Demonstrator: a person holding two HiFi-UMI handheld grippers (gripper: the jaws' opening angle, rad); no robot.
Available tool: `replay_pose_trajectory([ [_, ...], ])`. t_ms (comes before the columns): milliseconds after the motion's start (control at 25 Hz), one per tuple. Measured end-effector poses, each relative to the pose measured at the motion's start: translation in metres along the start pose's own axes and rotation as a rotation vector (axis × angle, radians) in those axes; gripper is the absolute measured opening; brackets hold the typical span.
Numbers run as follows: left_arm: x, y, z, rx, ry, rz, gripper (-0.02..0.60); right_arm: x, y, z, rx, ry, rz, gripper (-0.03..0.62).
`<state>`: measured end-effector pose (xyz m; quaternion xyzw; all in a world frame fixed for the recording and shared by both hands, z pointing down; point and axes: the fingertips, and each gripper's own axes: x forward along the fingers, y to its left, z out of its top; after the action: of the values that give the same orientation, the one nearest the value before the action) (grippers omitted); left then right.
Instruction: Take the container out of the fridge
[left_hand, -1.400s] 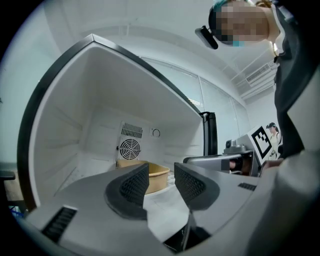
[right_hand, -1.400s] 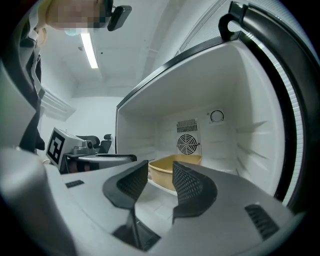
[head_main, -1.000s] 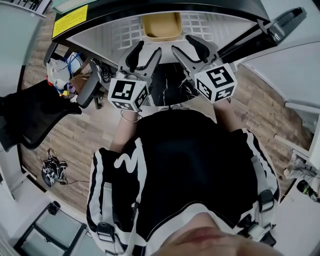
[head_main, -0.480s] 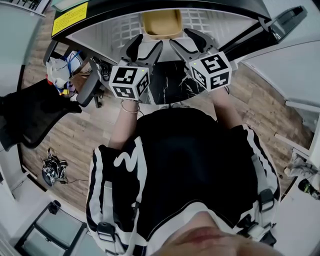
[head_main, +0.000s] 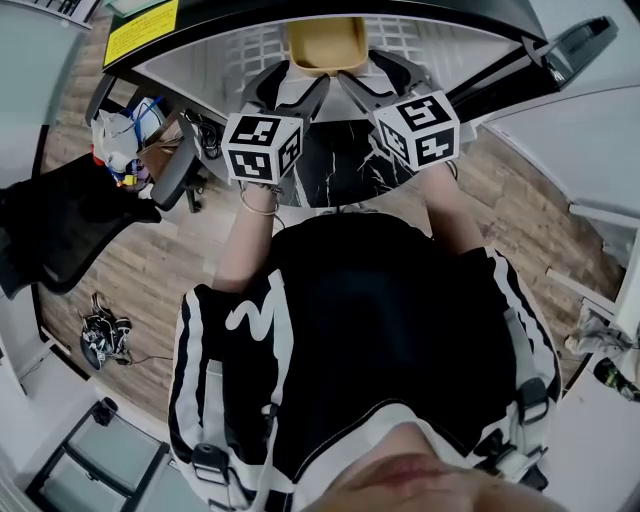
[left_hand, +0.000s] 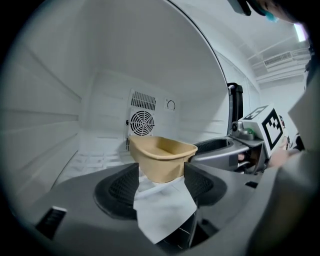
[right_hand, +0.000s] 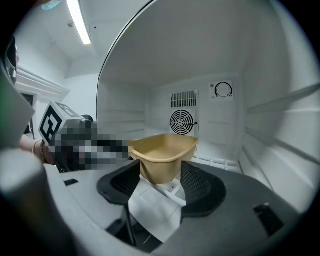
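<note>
While the tan container (head_main: 325, 42) is sitting unmoved on the white fridge floor (left_hand: 92, 162), about midway between its side edges and nearer its front edge than its back, you are bringing both claws in over that front edge toward it. Compared with a second ago, the left claw (head_main: 290, 90) and the right claw (head_main: 378, 82) are reaching further into the opening. Their tips are now arriving at the container's near rim, one toward each near corner. Both sets of jaws have just been opening and are standing wide. The container is showing just ahead of each pair of pads, pressed by neither, so you are holding nothing. I am reading this as the end of the reach: the grip is not yet made and the container is not yet coming out.

Around it you are getting plenty of room. The back wall with its fan grille (left_hand: 140, 122) is lying well behind the container, and the ribbed side walls are standing well apart from it on both sides. The tight spot is between your own tools: the inner jaws of the two claws are running just beside each other over the middle of the front edge, so they could be clashing as you close. The fridge's dark top rim (head_main: 230, 12) is hanging over the opening, so a low, level pull toward you is looking safest.
</note>
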<state>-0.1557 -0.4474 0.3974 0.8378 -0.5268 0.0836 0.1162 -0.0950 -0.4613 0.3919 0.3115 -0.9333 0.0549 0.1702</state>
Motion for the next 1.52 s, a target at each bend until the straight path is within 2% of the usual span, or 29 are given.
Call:
replay_pose_trajectory([
  [360, 0.0085, -0.0007, 0.0, 0.027, 0.051, -0.022, 0.272, 0.0068, 0.003, -0.001, 0.03, 0.006, 0.047, 0.241],
  [640, 0.0094, -0.0003, 0.0007, 0.042, 0.053, -0.021, 0.27, 0.0088, 0.0022, -0.002, 0.074, -0.015, 0.079, 0.239],
  [1200, 0.0076, -0.0033, 0.0019, 0.01, -0.006, -0.009, 0.259, 0.0052, 0.0003, -0.0007, 0.059, -0.057, 0.073, 0.239],
  [1520, 0.0041, -0.0082, 0.0021, 0.002, -0.042, 0.017, 0.258, 0.0002, 0.0008, -0.0012, 0.055, -0.092, 0.098, 0.239],
])
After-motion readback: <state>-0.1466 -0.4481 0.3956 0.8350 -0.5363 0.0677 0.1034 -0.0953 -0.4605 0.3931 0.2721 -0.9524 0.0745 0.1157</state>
